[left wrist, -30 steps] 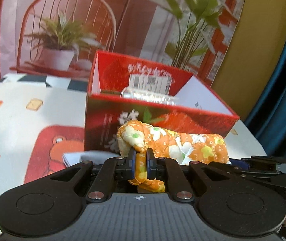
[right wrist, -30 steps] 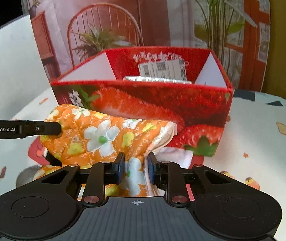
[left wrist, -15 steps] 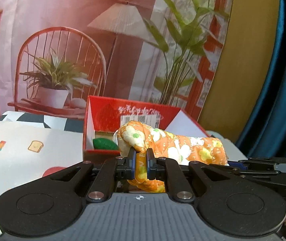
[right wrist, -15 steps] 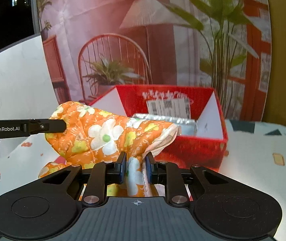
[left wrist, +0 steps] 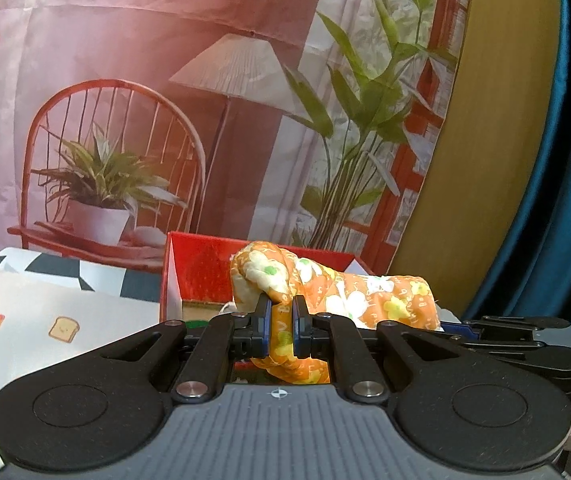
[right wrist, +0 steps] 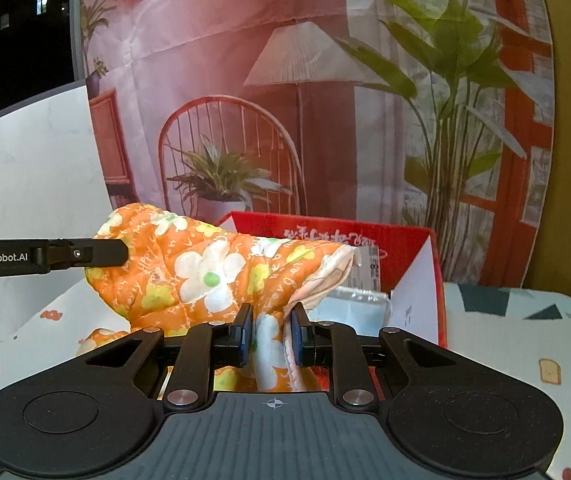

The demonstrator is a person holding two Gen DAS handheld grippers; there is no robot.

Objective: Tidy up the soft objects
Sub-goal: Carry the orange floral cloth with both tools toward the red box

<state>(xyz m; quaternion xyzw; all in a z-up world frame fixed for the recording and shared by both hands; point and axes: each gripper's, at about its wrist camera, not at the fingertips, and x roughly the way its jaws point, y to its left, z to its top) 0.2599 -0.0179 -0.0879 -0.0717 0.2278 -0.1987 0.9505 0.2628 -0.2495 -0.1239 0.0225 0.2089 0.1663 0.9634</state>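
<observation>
Above the red box, higher than before, both grippers' fingers pinch the floral cloth.

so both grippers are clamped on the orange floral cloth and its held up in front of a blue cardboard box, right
Not quite: the box is red, not blue, as the right wrist view shows most clearly. The rest stands: the left gripper and the right gripper are each shut on the orange floral cloth, which hangs between them in front of the box.
</observation>
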